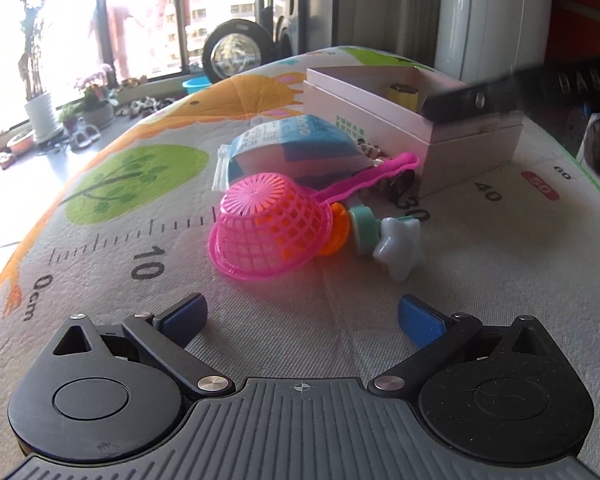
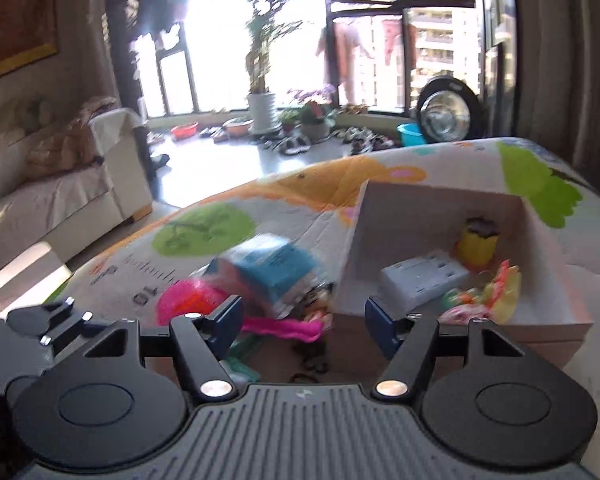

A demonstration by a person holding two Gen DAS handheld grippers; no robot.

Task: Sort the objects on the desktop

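Both sets of jaws open and empty, left gripper (image 1: 302, 320) short of the pink basket (image 1: 270, 232), right gripper (image 2: 304, 322) poised beside the box (image 2: 440, 216), ready for sorting

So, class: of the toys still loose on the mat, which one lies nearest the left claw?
The pink mesh basket, lying upside down with its rim on the mat. The white star toy and blue tissue packet lie farther from the left claw.

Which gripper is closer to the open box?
Right. The right gripper hangs just over the box's near edge; the left gripper sits back, behind the pink basket.
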